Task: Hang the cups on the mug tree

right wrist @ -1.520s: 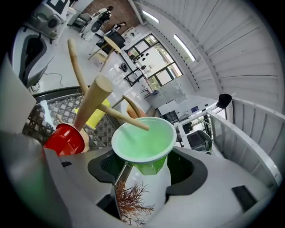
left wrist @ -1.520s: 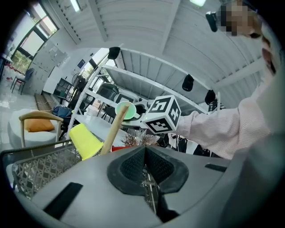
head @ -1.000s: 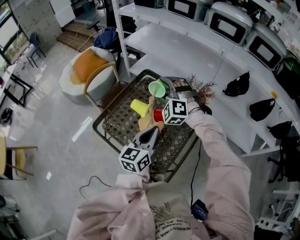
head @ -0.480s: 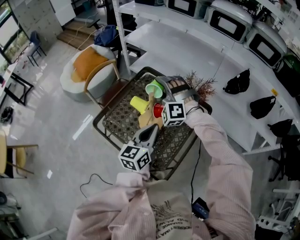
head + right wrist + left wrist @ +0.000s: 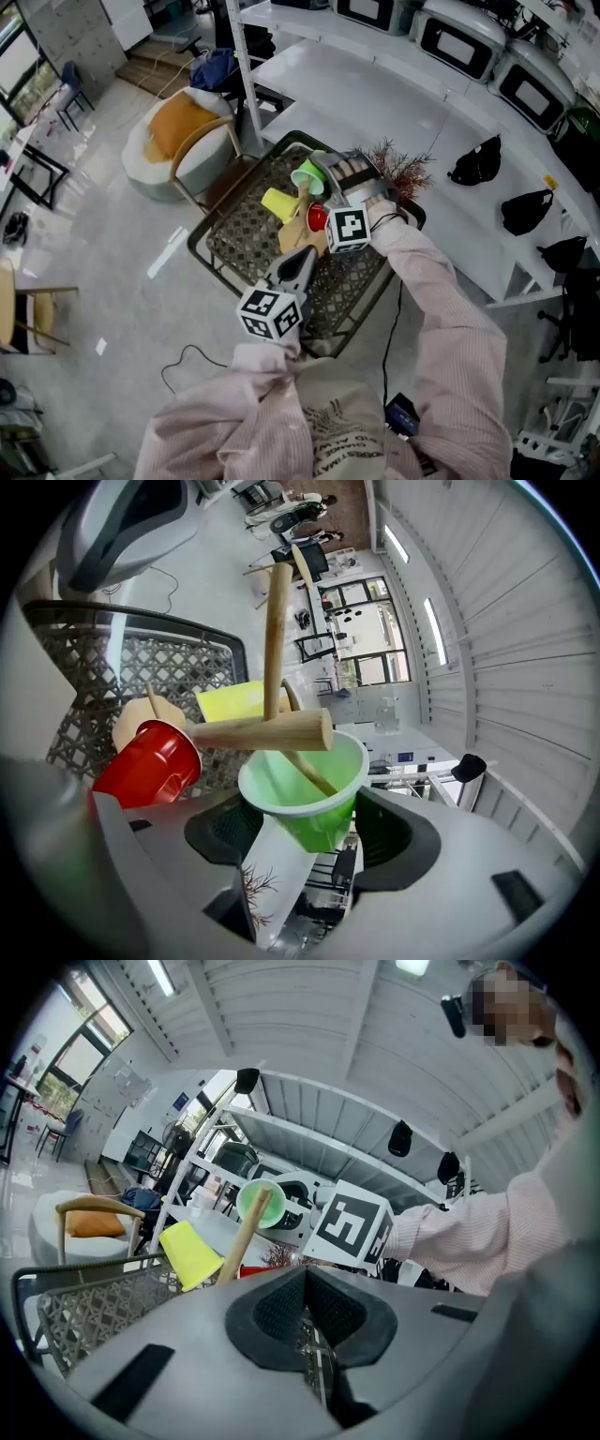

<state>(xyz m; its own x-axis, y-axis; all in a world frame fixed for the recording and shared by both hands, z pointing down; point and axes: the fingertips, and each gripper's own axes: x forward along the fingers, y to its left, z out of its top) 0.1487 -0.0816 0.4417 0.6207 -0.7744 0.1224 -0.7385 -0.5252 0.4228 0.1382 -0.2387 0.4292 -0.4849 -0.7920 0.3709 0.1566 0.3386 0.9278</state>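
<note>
A wooden mug tree [image 5: 298, 234] stands on a wicker table [image 5: 246, 246]. A yellow cup [image 5: 278, 204] and a red cup [image 5: 317, 217] hang on its pegs. My right gripper [image 5: 323, 174] is shut on a green cup [image 5: 307, 176] at the tree's top. In the right gripper view the green cup [image 5: 305, 789] lies between the pads with its mouth over an upper peg, just below a thicker peg [image 5: 258, 731] of the trunk [image 5: 275, 639]. The red cup [image 5: 145, 761] hangs to the left. My left gripper [image 5: 300, 264] is shut and empty, close to the tree's base.
A chair with an orange cushion [image 5: 186, 141] stands left of the table. A dried plant [image 5: 401, 171] sits at the table's far corner. Behind is a white counter [image 5: 375, 94] with black bags [image 5: 476, 169] and microwaves [image 5: 459, 47].
My right gripper has rolled with the green cup and edged slightly left toward the tree's top. The left gripper has stayed where it was.
</note>
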